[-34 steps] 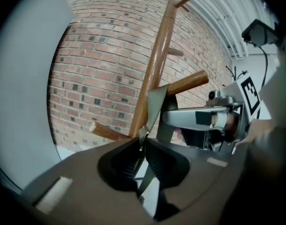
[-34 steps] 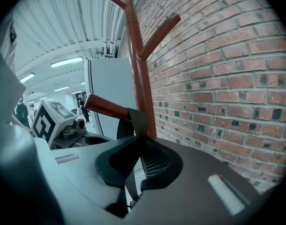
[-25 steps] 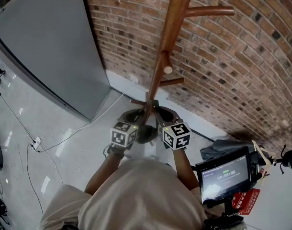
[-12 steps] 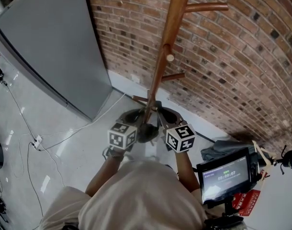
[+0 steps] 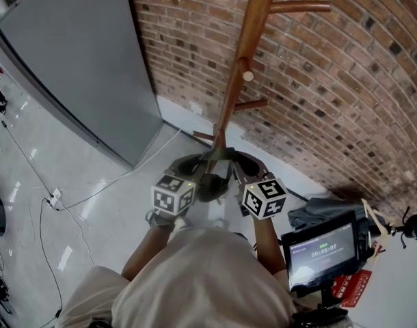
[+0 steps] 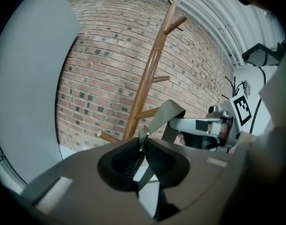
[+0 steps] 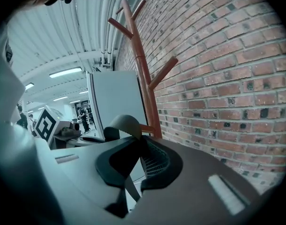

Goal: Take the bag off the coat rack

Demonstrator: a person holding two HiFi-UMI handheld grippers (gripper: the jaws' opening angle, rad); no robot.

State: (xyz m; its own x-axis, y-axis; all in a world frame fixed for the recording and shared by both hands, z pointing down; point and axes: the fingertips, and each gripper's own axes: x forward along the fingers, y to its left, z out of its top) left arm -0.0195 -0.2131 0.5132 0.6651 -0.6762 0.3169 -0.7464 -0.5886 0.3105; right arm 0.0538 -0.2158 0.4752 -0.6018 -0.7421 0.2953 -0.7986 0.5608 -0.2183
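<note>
A wooden coat rack (image 5: pixel 240 63) stands against the brick wall, also in the left gripper view (image 6: pixel 145 81) and the right gripper view (image 7: pixel 142 74). A dark olive bag (image 5: pixel 208 185) hangs between my two grippers, close to the pole. Its strap (image 5: pixel 219 154) arches up by the lowest pegs; I cannot tell whether it rests on one. My left gripper (image 6: pixel 142 142) is shut on the strap at a metal clip. My right gripper (image 7: pixel 136 146) is shut on the strap loop (image 7: pixel 125 124). Their marker cubes, left (image 5: pixel 173 195) and right (image 5: pixel 264 197), flank the bag.
A tall grey panel (image 5: pixel 78 67) stands left of the rack. White cables and a socket strip (image 5: pixel 52 201) lie on the floor. At right are a camera with a lit screen (image 5: pixel 325 248) and a grey bundle (image 5: pixel 318 210) at the wall's foot.
Both grippers have come up a little with the strap held between them. The right marker cube has shifted slightly rightward in the head view.
</note>
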